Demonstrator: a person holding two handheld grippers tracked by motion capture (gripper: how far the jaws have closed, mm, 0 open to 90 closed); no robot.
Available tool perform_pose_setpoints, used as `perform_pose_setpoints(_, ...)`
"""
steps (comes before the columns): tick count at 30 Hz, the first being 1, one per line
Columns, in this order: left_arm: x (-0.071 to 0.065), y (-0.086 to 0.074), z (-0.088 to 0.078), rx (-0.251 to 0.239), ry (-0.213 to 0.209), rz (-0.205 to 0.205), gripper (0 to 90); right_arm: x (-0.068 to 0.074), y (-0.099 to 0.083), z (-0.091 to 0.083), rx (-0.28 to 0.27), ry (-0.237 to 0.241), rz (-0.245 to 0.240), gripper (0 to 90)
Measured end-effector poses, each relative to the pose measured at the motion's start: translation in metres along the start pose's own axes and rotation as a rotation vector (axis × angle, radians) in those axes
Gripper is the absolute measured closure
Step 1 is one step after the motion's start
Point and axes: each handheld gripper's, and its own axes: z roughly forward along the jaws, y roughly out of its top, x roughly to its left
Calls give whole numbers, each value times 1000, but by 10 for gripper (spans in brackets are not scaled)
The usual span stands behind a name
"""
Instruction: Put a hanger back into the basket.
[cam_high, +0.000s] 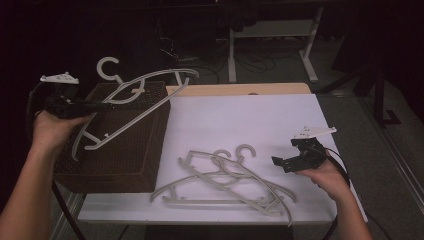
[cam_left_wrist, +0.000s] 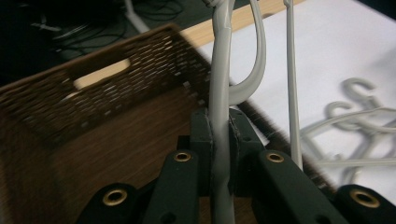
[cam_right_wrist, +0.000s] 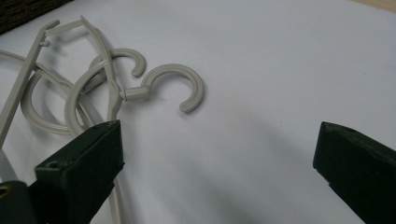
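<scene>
The basket (cam_high: 115, 150) stands at the table's (cam_high: 260, 115) left; two hangers (cam_high: 230, 182) lie right of it.

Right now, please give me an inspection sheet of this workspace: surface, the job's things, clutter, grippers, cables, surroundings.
Surface: white table top with a bare wooden strip along its far edge.
Job's things: one grey hanger held above the brown woven basket; pile of tangled grey hangers lying on the white top near the front.
Clutter: nothing seen.
Grippers: left gripper shut on the held hanger's bar over the basket; right gripper open, low over the top beside the pile, holding nothing.
Cables: a black cable trails from the right gripper; loose cables on the floor behind the table.
Surroundings: dark room; white frame legs beyond the table.
</scene>
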Motion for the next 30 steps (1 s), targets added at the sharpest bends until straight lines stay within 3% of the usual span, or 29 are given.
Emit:
perform_pose_setpoints(10, 42, -24, -20, 30, 111, -39, 828, 0, 0, 2, 3, 0, 1, 14)
perform_pose_setpoints(16, 55, -38, -21, 64, 152, -48, 828, 0, 1, 2, 2, -3, 2, 14)
perform_pose_setpoints(23, 61, -50, -11, 103, 192, -67, 828, 1, 1, 3, 7, -3, -5, 14)
perform_pose_setpoints(30, 57, -61, 16, 176, 220, -76, 827, 2, 1, 4, 10, 0, -10, 14)
